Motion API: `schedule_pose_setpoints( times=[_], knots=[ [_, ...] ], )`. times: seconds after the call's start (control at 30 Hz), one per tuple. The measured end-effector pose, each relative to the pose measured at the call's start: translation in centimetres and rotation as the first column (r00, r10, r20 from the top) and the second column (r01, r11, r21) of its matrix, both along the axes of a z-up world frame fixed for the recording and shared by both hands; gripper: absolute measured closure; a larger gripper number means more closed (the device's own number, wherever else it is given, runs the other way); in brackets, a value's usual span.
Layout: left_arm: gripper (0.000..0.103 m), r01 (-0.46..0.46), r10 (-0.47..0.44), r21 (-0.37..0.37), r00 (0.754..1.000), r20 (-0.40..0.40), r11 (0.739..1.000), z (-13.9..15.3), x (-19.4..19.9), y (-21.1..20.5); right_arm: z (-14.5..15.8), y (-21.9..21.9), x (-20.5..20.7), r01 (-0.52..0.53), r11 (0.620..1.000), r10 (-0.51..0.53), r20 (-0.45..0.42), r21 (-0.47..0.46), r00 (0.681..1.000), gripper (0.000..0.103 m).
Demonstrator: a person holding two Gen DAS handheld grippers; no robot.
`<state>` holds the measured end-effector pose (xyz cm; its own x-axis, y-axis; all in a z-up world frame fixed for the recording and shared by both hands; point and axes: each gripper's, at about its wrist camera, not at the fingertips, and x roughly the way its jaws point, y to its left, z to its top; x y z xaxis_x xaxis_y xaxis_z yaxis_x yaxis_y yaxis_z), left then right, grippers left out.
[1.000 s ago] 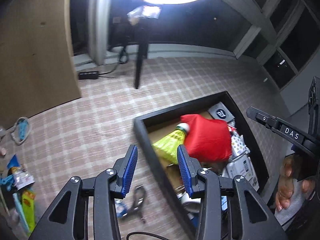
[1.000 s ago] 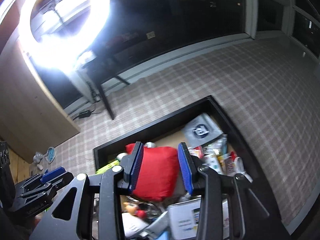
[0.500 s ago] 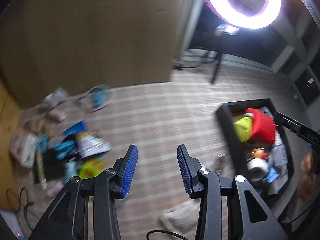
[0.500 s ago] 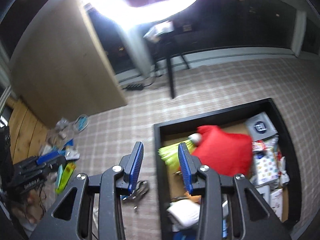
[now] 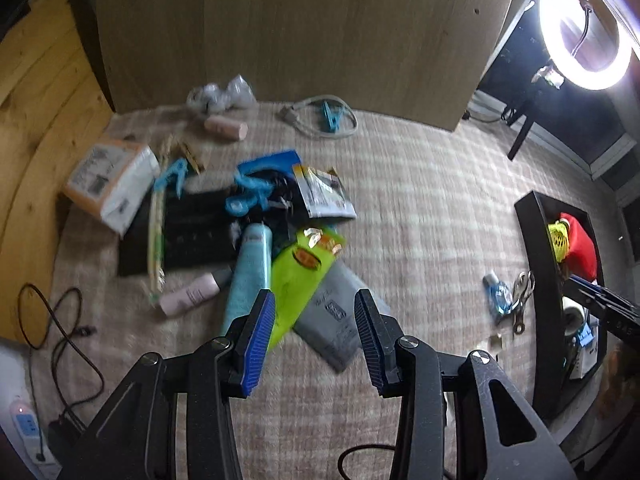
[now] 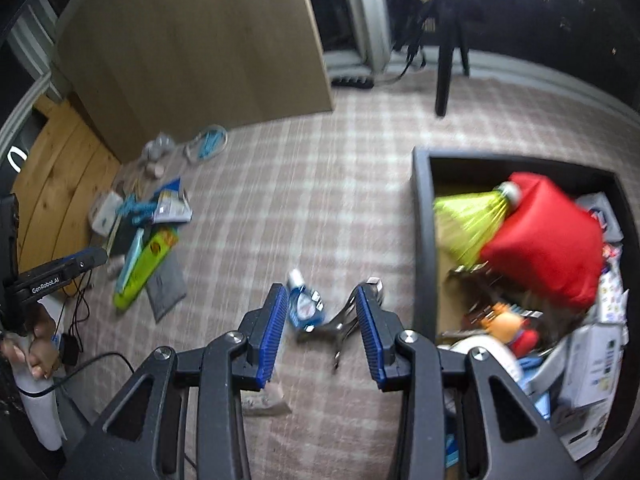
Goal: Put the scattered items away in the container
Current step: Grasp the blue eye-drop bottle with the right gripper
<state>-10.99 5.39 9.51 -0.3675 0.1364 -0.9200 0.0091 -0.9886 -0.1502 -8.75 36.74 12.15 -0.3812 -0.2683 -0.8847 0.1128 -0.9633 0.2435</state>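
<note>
A black container on the plaid rug holds a red pouch, a yellow shuttlecock and several packets. My right gripper is open and empty above a small blue bottle and metal pliers left of the container. My left gripper is open and empty above a pile of scattered items: a lime green packet, a grey pouch, a light blue tube and a pink bottle. The container also shows at the right of the left wrist view.
A wooden cabinet stands behind the pile. A ring light on a stand is at the far right. A black cable and a power strip lie at the left. A small wrapper lies under the right gripper.
Both grippers swung left, away from the container. The left now faces the scattered pile; the right is over the blue bottle and pliers. Both stayed open.
</note>
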Motion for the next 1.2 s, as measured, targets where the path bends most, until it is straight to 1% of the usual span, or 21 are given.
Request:
schedule_pose_setpoints(
  times=[0.1,0.13,0.27,0.33,0.37,0.43,0.57,0.63,0.7,0.73,0.8,0.87,0.9,0.97,1.0,1.07,1.13,1.17,1.2],
  knots=[
    [0.065,0.016,-0.016,0.014,1.000,0.020,1.000,-1.0,0.6,0.8,-1.2,-0.6,-0.1,-0.009,1.000,0.009,0.034,-0.023,0.999,0.067],
    [0.065,0.020,-0.021,0.018,0.999,0.028,1.000,-1.4,0.6,1.0,-1.5,-0.9,-0.3,-0.013,1.000,0.014,0.038,-0.018,0.999,0.067],
    [0.064,0.008,-0.012,0.044,0.995,0.095,0.999,-3.7,0.8,1.7,-2.9,-2.5,-1.2,-0.053,0.998,0.051,0.055,0.033,0.997,0.067],
    [0.062,-0.014,0.007,0.054,0.991,0.136,0.998,-4.7,0.6,1.9,-3.8,-3.2,-1.9,-0.081,0.995,0.077,0.073,0.059,0.994,0.067],
    [0.061,-0.023,0.016,0.049,0.989,0.147,0.999,-5.1,0.5,2.0,-4.1,-3.6,-2.0,-0.092,0.993,0.086,0.080,0.073,0.993,0.067],
    [0.048,-0.054,0.048,0.036,0.986,0.157,0.998,-5.5,0.1,2.2,-4.9,-4.2,-2.5,-0.113,0.988,0.104,0.089,0.109,0.991,0.067],
    [0.041,-0.088,0.084,0.012,0.980,0.180,0.996,-6.4,-0.7,2.9,-6.0,-5.1,-3.1,-0.150,0.976,0.134,0.106,0.156,0.985,0.067],
    [0.035,-0.096,0.099,-0.025,0.977,0.191,0.995,-6.9,-1.1,3.4,-6.4,-5.4,-3.4,-0.167,0.970,0.148,0.115,0.176,0.982,0.061],
    [0.034,-0.095,0.103,-0.046,0.974,0.204,0.994,-7.4,-1.5,3.6,-6.7,-5.6,-3.8,-0.182,0.965,0.160,0.123,0.187,0.979,0.058],
    [0.034,-0.111,0.117,-0.041,0.969,0.218,0.993,-7.8,-1.7,3.5,-6.8,-5.7,-4.0,-0.186,0.964,0.164,0.127,0.190,0.978,0.058],
    [0.028,-0.144,0.148,-0.032,0.964,0.222,0.989,-7.9,-2.0,3.4,-6.9,-5.9,-4.3,-0.199,0.959,0.175,0.131,0.201,0.976,0.058],
    [0.028,-0.171,0.169,-0.011,0.958,0.233,0.985,-7.9,-2.6,3.5,-7.1,-6.1,-4.6,-0.206,0.955,0.181,0.133,0.214,0.974,0.058],
    [0.026,-0.173,0.169,-0.003,0.957,0.237,0.985,-7.9,-2.8,3.6,-7.1,-6.1,-4.8,-0.211,0.953,0.185,0.136,0.219,0.973,0.058],
    [0.026,-0.160,0.158,-0.011,0.959,0.236,0.987,-7.9,-3.1,4.0,-7.1,-6.2,-5.1,-0.220,0.950,0.193,0.139,0.221,0.971,0.058],
    [0.026,-0.117,0.119,-0.026,0.965,0.233,0.993,-7.8,-3.2,4.4,-7.2,-6.2,-5.3,-0.225,0.950,0.198,0.143,0.217,0.970,0.058],
    [0.026,-0.111,0.120,-0.055,0.967,0.226,0.992,-7.8,-3.1,4.9,-7.2,-6.1,-5.5,-0.228,0.950,0.200,0.145,0.215,0.969,0.058],
    [0.026,-0.076,0.097,-0.102,0.971,0.217,0.992,-7.9,-2.9,5.8,-7.4,-6.1,-5.7,-0.233,0.946,0.203,0.150,0.225,0.968,0.058],
    [0.024,-0.047,0.076,-0.139,0.975,0.211,0.989,-8.0,-2.8,6.5,-7.5,-6.0,-5.8,-0.236,0.945,0.204,0.154,0.229,0.967,0.058],
    [0.026,-0.024,0.054,-0.161,0.982,0.184,0.987,-7.8,-2.5,7.1,-7.7,-5.9,-5.8,-0.239,0.943,0.204,0.164,0.233,0.965,0.058]
  ],
)
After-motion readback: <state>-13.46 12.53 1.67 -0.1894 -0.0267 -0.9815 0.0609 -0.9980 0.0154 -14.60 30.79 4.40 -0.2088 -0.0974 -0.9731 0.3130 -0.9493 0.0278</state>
